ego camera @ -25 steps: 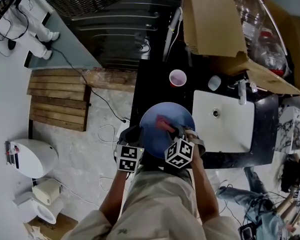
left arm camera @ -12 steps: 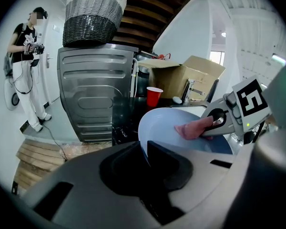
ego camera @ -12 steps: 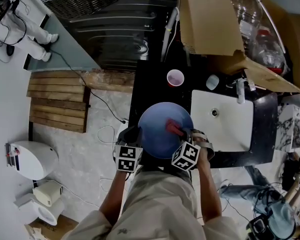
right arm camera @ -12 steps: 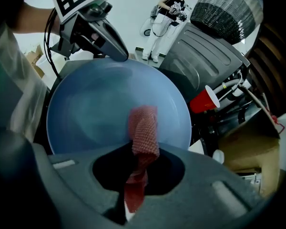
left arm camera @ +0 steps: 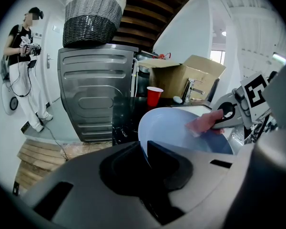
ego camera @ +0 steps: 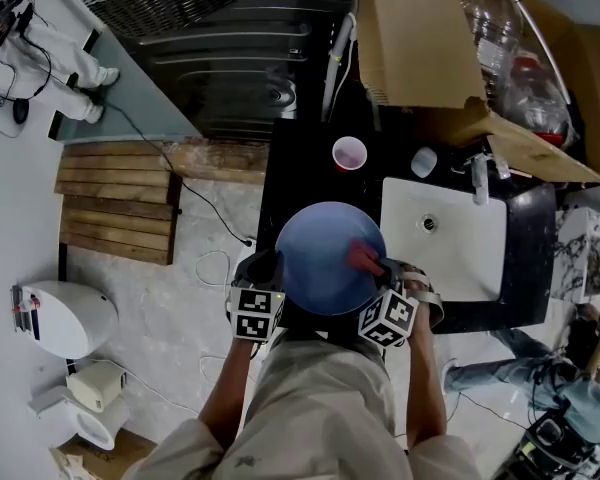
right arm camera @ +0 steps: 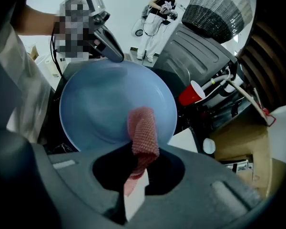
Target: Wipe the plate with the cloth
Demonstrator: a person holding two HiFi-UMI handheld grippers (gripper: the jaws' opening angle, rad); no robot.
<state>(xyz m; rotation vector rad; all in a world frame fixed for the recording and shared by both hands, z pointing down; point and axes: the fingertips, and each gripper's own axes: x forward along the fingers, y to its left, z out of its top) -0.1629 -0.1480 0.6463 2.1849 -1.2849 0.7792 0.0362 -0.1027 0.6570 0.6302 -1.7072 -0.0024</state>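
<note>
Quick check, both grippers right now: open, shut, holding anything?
Left gripper: shut on the rim of the blue plate.
Right gripper: shut on the pink cloth.

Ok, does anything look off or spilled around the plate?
Nothing stands out. The left gripper clamps the rim of the blue plate, the right gripper holds the pink cloth on its face, and the red cup stands upright on the counter.

smooth glossy plate (ego camera: 322, 258); knit, rough cloth (right arm camera: 143, 135); glossy black counter (ego camera: 300, 168).
</note>
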